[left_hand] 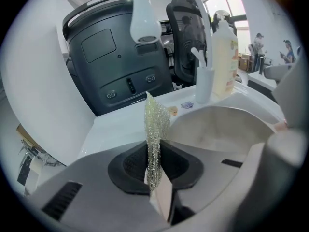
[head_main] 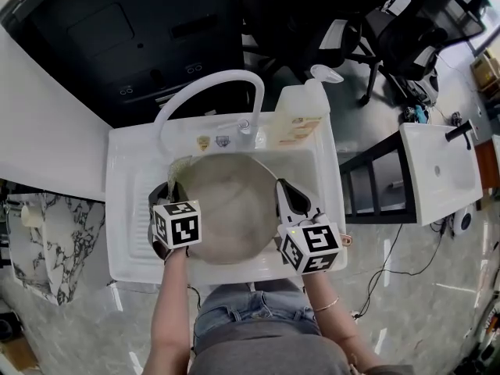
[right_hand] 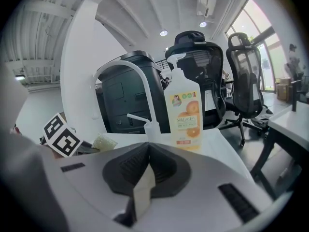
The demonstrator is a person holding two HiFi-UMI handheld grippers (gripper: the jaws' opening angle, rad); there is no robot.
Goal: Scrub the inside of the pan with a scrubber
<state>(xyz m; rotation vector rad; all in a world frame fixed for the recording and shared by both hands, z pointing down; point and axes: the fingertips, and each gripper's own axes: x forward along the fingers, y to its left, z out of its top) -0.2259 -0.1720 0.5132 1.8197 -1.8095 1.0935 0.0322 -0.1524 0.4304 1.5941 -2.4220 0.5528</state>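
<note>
A round grey pan (head_main: 226, 209) lies in the white sink (head_main: 125, 209); in the left gripper view its pale inside (left_hand: 227, 129) shows to the right of the jaws. My left gripper (head_main: 173, 190) sits at the pan's left rim, shut on a glittery mesh scrubber (left_hand: 155, 124) that stands upright out of the jaws (left_hand: 154, 151). The scrubber (right_hand: 104, 141) also shows in the right gripper view. My right gripper (head_main: 283, 190) rests at the pan's right rim, jaws together (right_hand: 148, 166); the pan is hidden from its own view.
An arched white faucet (head_main: 211, 84) stands behind the pan. An orange-labelled soap bottle (head_main: 301, 116) and a small white spout bottle (right_hand: 150, 127) sit on the back ledge. A black machine (head_main: 133, 30), office chairs (head_main: 406, 30) and a second white sink (head_main: 441, 170) surround the basin.
</note>
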